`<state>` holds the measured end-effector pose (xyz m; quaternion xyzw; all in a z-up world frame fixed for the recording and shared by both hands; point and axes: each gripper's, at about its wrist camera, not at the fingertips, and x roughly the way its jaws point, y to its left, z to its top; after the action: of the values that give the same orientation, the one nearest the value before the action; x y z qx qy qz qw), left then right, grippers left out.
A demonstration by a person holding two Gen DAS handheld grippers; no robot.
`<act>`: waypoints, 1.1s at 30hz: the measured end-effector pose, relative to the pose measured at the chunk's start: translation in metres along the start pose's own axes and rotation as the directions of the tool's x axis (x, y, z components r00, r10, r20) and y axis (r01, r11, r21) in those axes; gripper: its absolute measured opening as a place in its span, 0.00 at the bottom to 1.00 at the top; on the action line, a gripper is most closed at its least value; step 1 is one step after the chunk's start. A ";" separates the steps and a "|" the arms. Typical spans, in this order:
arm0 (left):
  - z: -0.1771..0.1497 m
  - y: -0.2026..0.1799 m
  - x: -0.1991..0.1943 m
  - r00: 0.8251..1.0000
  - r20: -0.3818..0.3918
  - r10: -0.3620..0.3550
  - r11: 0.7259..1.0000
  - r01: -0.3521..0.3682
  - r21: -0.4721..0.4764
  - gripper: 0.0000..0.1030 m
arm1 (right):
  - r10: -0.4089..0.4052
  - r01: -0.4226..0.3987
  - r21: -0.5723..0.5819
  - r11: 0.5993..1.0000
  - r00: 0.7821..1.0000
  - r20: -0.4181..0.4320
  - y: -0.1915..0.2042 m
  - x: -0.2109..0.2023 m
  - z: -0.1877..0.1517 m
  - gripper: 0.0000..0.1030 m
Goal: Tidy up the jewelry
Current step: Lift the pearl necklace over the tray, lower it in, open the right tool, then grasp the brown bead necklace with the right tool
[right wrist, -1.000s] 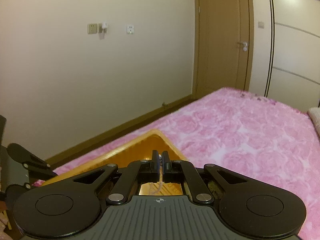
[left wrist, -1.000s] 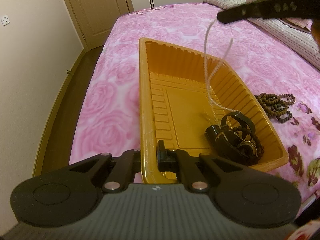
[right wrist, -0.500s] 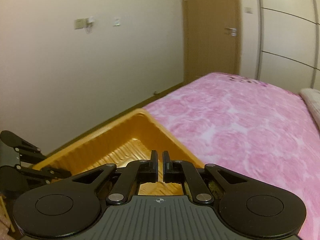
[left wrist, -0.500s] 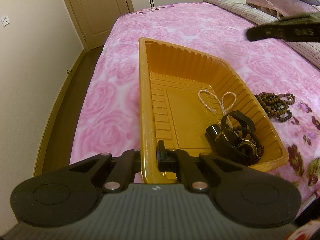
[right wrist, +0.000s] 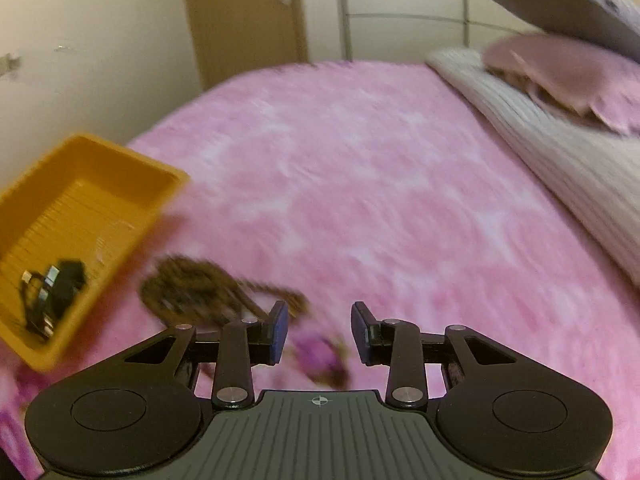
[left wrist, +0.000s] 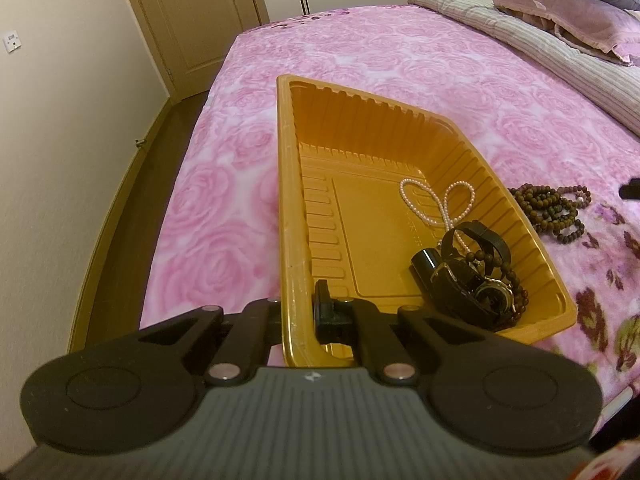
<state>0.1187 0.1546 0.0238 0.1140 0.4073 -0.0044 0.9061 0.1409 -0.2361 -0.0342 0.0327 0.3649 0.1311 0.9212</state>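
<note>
An orange plastic tray (left wrist: 290, 184) sits on the pink bed. My left gripper (left wrist: 298, 312) is shut on the tray's near left rim. In the tray lie a white pearl necklace (left wrist: 438, 200) and a pile of black watches and a dark bead string (left wrist: 468, 280). A brown bead bracelet (left wrist: 552, 208) lies on the bed right of the tray. My right gripper (right wrist: 319, 330) is open and empty, low over the bed, just right of the brown bead bracelet (right wrist: 200, 288). The right wrist view is blurred; the tray (right wrist: 120, 160) shows at its left.
The pink rose bedspread (left wrist: 400, 64) stretches far behind the tray. A striped grey quilt (left wrist: 540, 48) and pink pillows (left wrist: 572, 12) lie at the far right. The bed's left edge drops to a dark floor (left wrist: 132, 200) by the wall.
My right gripper let the pearl necklace fall into the tray, opened, and swung right and down toward the brown bracelet. My left gripper has not moved.
</note>
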 end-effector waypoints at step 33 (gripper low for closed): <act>-0.002 -0.004 0.000 1.000 -0.011 0.011 1.000 -0.011 0.006 0.03 | 0.027 -0.029 -0.178 0.984 1.000 -0.016 0.027 0.048 0.007 0.06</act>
<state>0.1170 0.1516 0.0215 0.1192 0.4119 0.0000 0.9034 0.1736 -0.1970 -0.0565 -0.0457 0.3572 0.1763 0.9161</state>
